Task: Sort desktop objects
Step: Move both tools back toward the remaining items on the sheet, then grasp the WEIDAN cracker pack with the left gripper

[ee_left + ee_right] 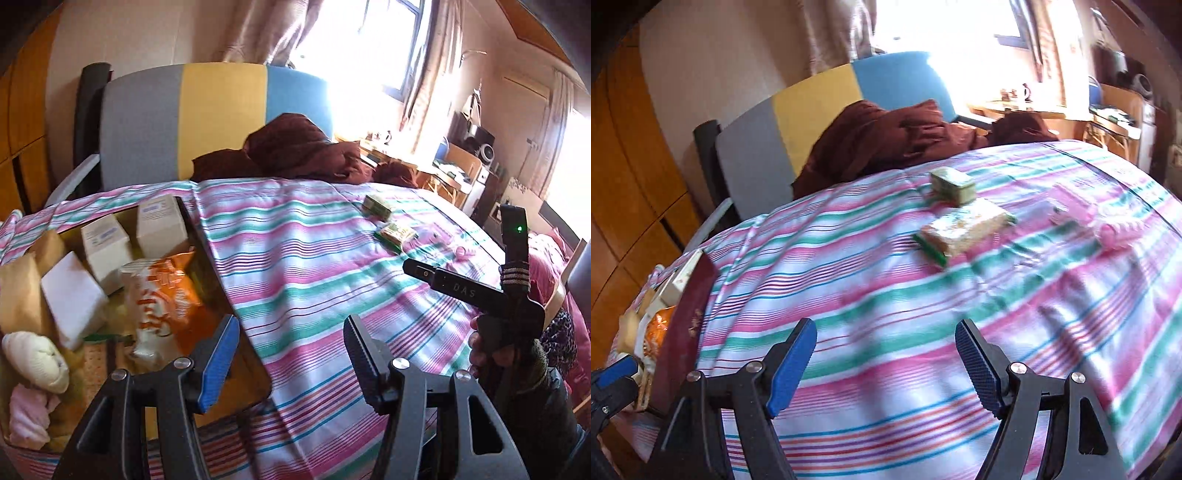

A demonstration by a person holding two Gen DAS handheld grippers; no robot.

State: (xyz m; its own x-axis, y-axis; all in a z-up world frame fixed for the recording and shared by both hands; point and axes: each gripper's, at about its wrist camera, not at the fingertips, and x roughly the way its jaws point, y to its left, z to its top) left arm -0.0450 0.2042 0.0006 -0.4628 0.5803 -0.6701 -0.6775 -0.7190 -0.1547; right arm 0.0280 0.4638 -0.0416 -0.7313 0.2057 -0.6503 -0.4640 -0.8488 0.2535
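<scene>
Green-edged packet [964, 230] beyond open right tongs [886, 365], apart

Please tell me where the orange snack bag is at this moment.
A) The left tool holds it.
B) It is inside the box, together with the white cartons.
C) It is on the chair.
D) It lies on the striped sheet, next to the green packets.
B: the orange snack bag sits inside the box among white cartons, while the left tool is open and empty.
</scene>
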